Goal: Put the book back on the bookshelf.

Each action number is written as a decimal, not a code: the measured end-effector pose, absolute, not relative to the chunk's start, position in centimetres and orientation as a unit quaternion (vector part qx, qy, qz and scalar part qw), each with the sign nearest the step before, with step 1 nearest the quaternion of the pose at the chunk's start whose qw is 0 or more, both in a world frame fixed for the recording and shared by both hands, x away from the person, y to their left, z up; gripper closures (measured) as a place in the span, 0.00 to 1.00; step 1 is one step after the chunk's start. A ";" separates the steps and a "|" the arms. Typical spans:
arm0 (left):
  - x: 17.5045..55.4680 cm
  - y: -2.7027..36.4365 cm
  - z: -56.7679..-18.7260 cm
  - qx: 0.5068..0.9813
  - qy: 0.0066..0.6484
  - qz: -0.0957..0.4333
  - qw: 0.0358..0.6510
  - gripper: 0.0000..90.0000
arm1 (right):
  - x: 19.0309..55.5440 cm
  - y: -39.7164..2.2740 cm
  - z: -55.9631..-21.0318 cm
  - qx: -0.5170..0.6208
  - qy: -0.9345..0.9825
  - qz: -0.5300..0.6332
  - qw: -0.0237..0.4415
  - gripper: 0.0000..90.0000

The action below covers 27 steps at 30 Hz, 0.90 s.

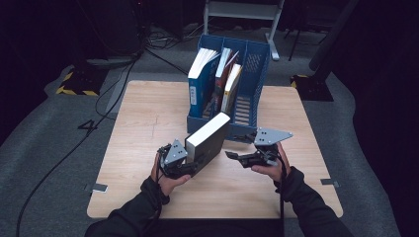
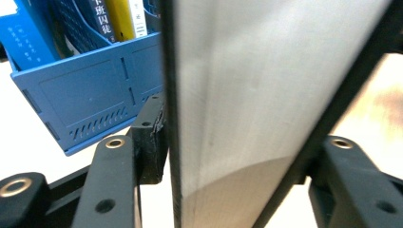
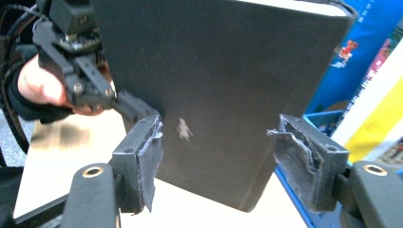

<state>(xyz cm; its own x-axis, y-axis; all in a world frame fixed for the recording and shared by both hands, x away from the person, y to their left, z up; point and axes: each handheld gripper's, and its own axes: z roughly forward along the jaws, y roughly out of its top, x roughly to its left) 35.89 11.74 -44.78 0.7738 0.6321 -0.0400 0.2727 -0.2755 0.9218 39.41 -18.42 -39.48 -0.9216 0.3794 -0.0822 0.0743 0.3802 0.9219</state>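
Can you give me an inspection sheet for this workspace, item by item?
Surface: light wooden table, mostly bare.
Job's things: thick black book with pale page edges, tilted, in front of the blue file rack, which holds several upright books.
Clutter: nothing seen.
Grippers: left gripper fingers on both sides of the book's covers, apparently clamping it; right gripper open, its worn pads apart, facing the book's cover.
Cables: black cables trail over the floor left of the table.
Surroundings: grey carpet, dark room, white frame legs behind the rack.
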 end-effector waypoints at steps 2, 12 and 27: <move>35.8 12.0 -44.7 0.786 0.277 0.162 0.529 0.57 | 39.4 -18.9 -39.5 0.142 0.821 0.533 0.150 0.37; 34.9 11.0 -44.5 0.810 0.204 0.095 0.541 0.56 | 39.0 -21.5 -40.1 0.147 0.833 0.511 0.154 0.35; 34.7 9.4 -44.3 0.833 0.125 0.044 0.537 0.54 | 38.0 -21.6 -40.4 0.082 0.845 0.520 0.091 0.35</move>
<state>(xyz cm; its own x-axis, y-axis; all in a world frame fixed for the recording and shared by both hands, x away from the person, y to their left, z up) 34.69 9.39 -44.27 0.9648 0.2558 -0.0615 0.1615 -0.3913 0.9060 37.97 -21.65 -40.42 -0.9699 0.2332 -0.0697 0.0428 0.4455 0.8943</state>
